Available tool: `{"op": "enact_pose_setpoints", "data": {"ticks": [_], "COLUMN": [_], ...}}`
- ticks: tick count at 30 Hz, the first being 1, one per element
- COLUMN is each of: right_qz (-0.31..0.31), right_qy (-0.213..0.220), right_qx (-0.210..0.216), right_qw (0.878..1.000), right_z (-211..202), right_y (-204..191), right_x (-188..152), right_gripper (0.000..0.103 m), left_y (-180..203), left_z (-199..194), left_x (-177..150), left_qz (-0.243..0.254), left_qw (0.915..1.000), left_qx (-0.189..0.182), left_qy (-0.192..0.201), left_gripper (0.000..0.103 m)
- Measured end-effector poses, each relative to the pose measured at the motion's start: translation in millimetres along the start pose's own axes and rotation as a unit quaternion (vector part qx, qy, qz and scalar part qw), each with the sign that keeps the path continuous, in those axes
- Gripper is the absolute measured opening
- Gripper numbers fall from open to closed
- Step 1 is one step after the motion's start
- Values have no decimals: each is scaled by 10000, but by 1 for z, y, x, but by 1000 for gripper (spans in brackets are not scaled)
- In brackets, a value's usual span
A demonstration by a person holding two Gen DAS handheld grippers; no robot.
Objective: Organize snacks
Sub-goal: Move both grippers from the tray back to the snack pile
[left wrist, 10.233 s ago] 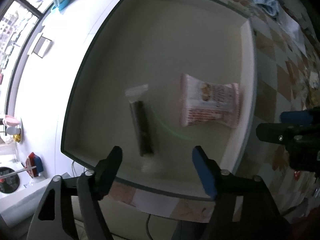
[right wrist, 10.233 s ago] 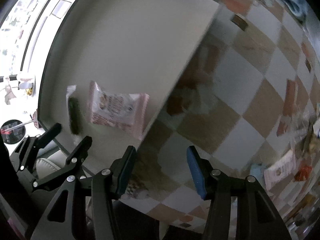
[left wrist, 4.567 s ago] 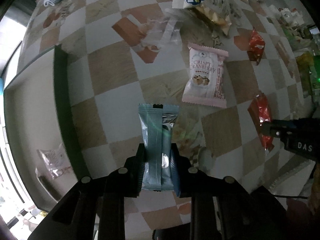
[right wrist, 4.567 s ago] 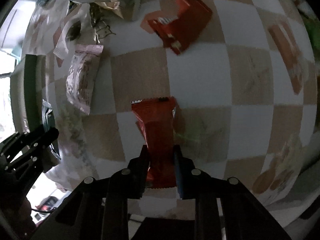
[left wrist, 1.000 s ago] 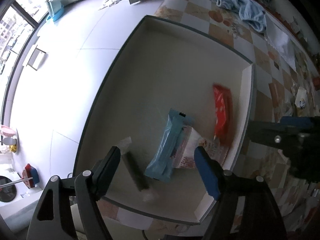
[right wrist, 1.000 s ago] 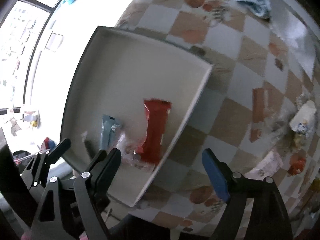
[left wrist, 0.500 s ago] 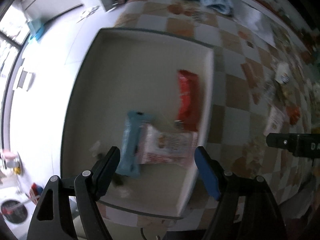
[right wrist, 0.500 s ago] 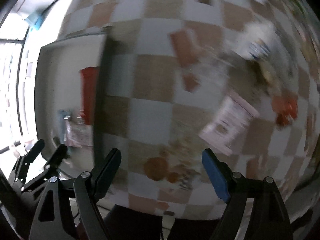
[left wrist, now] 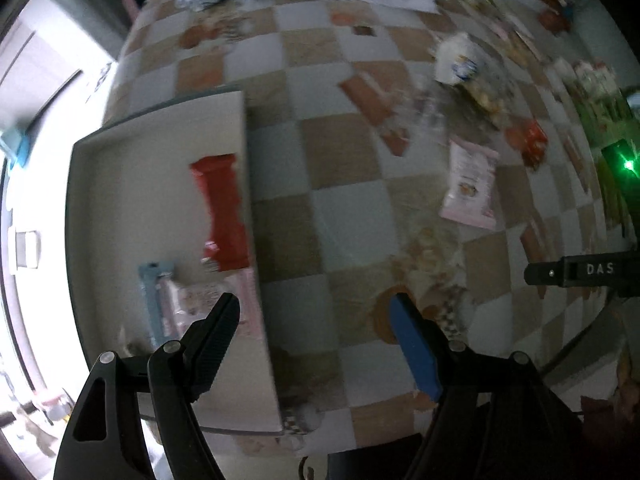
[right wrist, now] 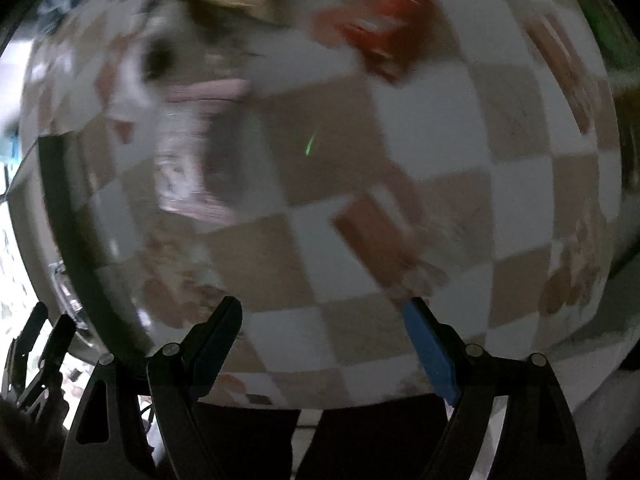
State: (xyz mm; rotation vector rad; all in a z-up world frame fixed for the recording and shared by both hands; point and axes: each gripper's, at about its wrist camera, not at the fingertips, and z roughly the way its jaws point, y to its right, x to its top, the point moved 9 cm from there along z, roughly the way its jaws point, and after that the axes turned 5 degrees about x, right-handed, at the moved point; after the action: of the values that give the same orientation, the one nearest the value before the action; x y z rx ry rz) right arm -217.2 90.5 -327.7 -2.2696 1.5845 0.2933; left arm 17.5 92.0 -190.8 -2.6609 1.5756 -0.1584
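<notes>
In the left wrist view, the left gripper (left wrist: 314,312) hangs with its fingers spread wide apart and nothing between them, above the checkered tablecloth (left wrist: 348,220). Ahead and to the left of it lies a shallow white tray (left wrist: 132,184), its near right corner passing under the left finger. Inside the tray, a red packet (left wrist: 220,216) lies lengthwise against the right wall, straight ahead of the left finger. Closer in, a pink packet (left wrist: 224,304) sits partly hidden behind that fingertip, and a light blue packet (left wrist: 154,300) lies just to its left, touching it. Outside the tray, ahead and to the right, a second pink packet (left wrist: 470,186) lies on the cloth, with a small red packet (left wrist: 528,142) beyond it and a white bag (left wrist: 458,60) farther off. The right gripper's black body shows at the right edge. In the right wrist view, heavily blurred, the right gripper (right wrist: 322,320) is also wide open and empty over the tablecloth (right wrist: 432,120). A pink packet (right wrist: 192,140) smears ahead to the left, a red packet (right wrist: 376,36) far ahead, and the tray's dark rim (right wrist: 68,224) curves along the left.
</notes>
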Motion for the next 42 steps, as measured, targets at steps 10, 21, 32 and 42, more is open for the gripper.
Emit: {"op": "enact_pose_setpoints", "data": {"ticks": [10, 21, 32, 42], "right_qz": [511, 733, 824, 855], "right_qy": [-224, -379, -59, 980], "right_qx": [413, 470, 582, 854], "right_qw": [9976, 9955, 9949, 9878], "right_z": [11, 25, 1, -63], "right_y": [28, 61, 60, 15], "right_x": [-14, -23, -6, 94], "right_gripper": [102, 102, 102, 102], "left_y": [55, 106, 123, 131], "left_z": [10, 28, 64, 80], "left_x": [29, 73, 93, 90], "left_qz": [520, 578, 764, 723], "left_qw": [9985, 9980, 9960, 9957], "left_qx": [21, -60, 173, 302], "left_qy": [-139, -230, -437, -496], "left_gripper": [81, 81, 81, 81]}}
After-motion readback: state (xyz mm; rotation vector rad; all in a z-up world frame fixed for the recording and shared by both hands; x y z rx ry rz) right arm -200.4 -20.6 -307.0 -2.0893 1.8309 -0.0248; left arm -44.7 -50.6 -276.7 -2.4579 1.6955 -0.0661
